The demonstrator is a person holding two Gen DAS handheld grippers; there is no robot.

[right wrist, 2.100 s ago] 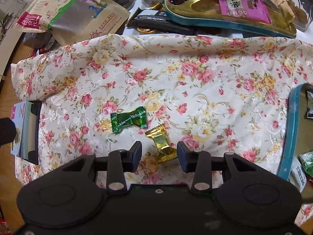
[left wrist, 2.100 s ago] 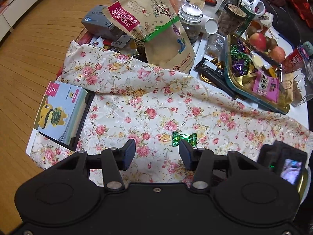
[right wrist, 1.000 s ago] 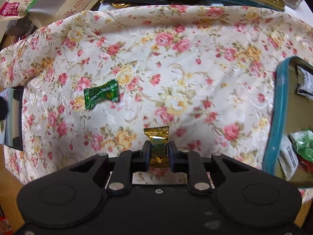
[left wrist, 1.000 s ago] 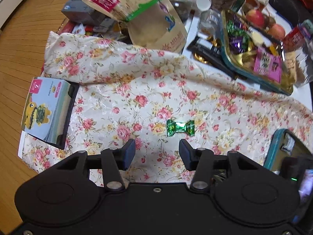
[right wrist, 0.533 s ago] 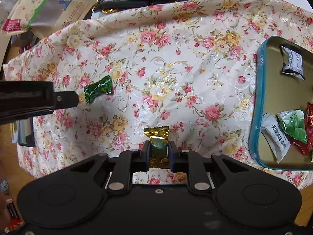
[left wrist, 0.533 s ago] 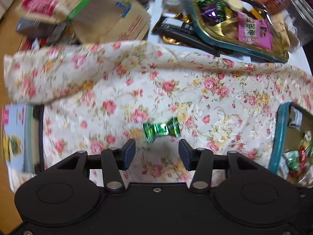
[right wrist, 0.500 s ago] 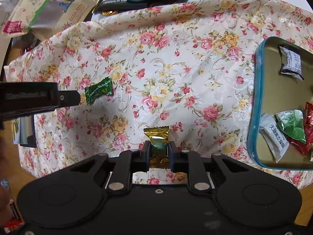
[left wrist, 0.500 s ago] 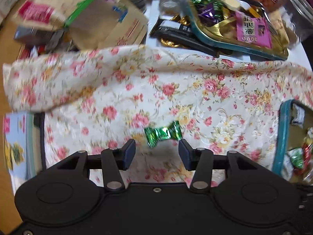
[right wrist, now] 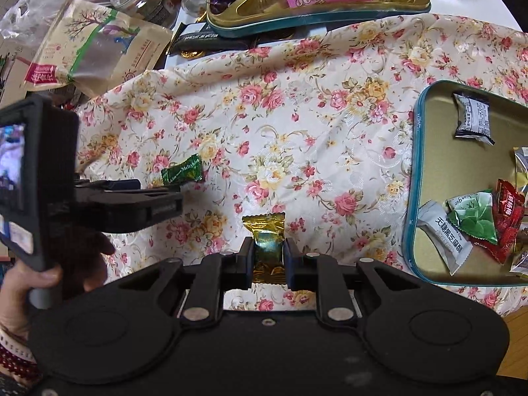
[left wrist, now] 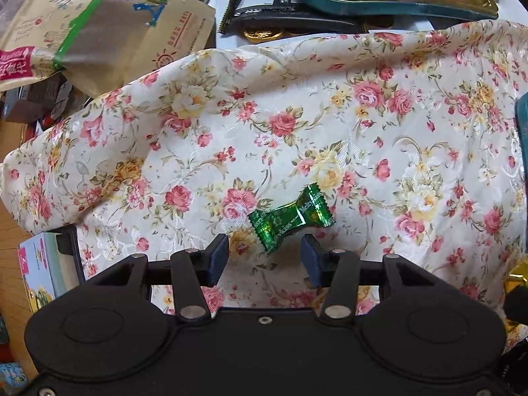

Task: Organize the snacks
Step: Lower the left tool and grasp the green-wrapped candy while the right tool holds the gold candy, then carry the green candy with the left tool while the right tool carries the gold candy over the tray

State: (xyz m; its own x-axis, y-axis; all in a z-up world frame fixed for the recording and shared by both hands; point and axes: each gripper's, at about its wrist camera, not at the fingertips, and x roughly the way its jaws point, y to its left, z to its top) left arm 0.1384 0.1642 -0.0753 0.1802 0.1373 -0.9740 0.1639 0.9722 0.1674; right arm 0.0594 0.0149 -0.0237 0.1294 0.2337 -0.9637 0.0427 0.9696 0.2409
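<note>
Sorting looks partly done: the teal-rimmed, gold-lined tin tray [right wrist: 416, 178] at the right edge of the rose-print cloth [left wrist: 330, 115] already holds several wrapped snacks, among them a green-leaf packet, a red one and a white one, while two sweets are not yet in it. The right gripper [right wrist: 268, 257] has its fingers pinching a gold foil-wrapped candy [right wrist: 265, 231] around its middle; the candy's long axis runs forward along the fingers, one crimped end pointing away from the camera, and it is held above the cloth, left of the tray. The green foil bow-shaped candy [left wrist: 290, 219] lies flat on the cloth on the table, its long axis running roughly left to right and tilted, the right end farther from the camera. The left gripper [left wrist: 264, 257] hovers just short of it with fingers spread, straddling its nearer end without closing. By my reading, what remains is to drop the gold candy into the tray, then grasp and carry the green one.
</note>
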